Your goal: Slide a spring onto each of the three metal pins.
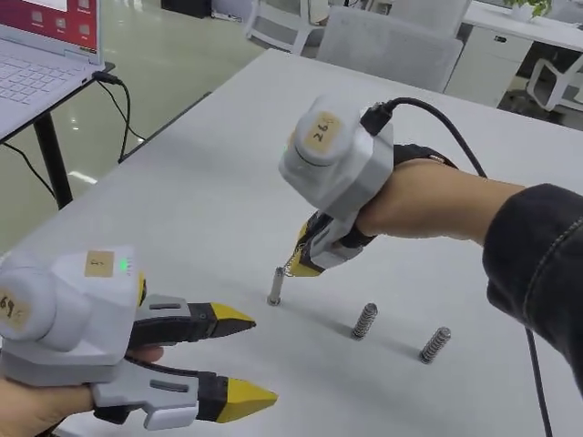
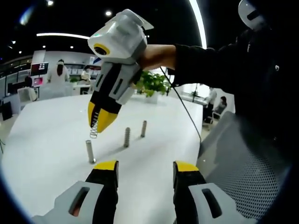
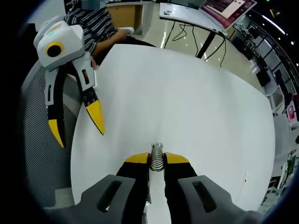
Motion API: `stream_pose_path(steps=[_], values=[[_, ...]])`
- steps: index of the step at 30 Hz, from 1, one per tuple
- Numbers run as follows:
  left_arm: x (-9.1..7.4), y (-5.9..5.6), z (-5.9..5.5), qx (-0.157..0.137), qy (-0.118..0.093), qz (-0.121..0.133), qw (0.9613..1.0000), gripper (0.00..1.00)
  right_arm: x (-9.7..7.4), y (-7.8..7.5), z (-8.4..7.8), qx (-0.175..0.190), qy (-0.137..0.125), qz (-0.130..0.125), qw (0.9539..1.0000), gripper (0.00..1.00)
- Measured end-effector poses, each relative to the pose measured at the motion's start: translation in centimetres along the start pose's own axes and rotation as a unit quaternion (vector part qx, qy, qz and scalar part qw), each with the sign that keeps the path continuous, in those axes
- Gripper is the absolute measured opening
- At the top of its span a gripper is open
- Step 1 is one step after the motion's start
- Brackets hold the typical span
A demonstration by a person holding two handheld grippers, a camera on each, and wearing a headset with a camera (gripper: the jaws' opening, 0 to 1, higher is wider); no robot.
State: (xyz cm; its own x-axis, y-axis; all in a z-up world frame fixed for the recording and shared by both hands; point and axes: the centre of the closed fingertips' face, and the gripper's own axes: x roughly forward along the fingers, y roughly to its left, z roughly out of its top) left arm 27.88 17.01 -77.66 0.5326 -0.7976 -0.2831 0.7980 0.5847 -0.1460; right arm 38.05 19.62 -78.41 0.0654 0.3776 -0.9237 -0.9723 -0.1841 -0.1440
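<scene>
Tabletop [image 1: 228, 182]: spring [image 1: 293, 262] near-vertical above upright pin [image 1: 276, 286]

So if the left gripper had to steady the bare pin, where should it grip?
Probably low on the bare pin, level from the side: it stands upright, and the spring in the right gripper needs its top free.

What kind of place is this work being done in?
Probably an open-plan office, or perhaps a lab room. A large white table stands among office chairs, an open laptop sits beside it, and the left gripper view shows a potted plant behind.
</scene>
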Motion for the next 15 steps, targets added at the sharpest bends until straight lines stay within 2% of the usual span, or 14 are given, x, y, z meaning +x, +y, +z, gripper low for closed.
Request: stream_pose_path(steps=[15], values=[[0.0,0.1,-0.1,-0.004,-0.001,-0.003,1.0,0.41,1.2,-0.3,0.4,0.0,0.01,0.012,0.9999,0.08]])
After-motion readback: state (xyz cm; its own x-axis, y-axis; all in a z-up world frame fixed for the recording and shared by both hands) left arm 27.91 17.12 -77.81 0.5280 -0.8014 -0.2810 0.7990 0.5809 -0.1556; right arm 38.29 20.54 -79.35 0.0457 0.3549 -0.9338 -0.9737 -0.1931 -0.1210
